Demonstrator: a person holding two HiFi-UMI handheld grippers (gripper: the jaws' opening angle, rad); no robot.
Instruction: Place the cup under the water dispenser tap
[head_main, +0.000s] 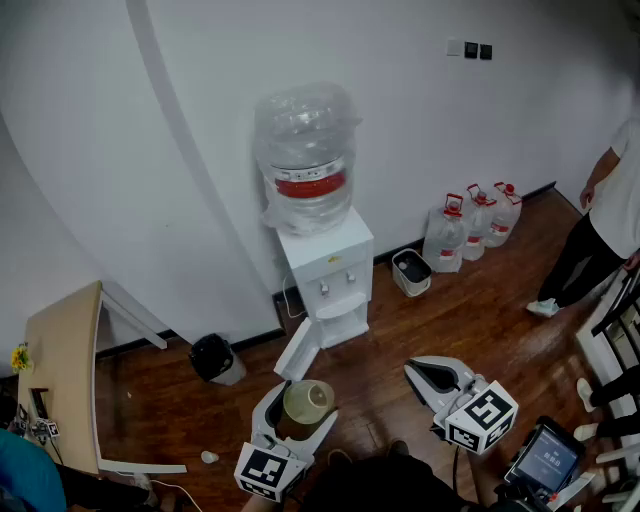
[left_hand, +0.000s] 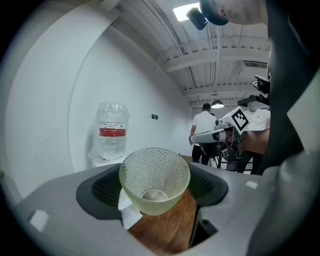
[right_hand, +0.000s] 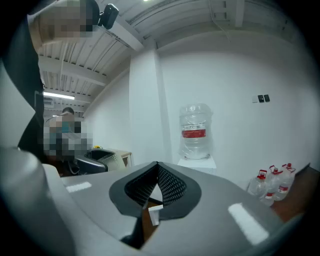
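While the head view is showing the whole room, only the left gripper view is showing the left gripper (left_hand: 155, 187) squeezing the bumpy green cup (left_hand: 154, 180), with its open mouth facing that camera. The right gripper (right_hand: 157, 167) is hanging closed and empty. The water dispenser (head_main: 328, 270) is standing far off by the wall, and bare wood floor (head_main: 450, 320) is lying open between, with jugs (head_main: 470, 225) on the right and a black bin (head_main: 215, 358) on the left.

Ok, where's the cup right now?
In the head view the cup is at lower centre, held in the left gripper, in front of the water dispenser and not yet at it.
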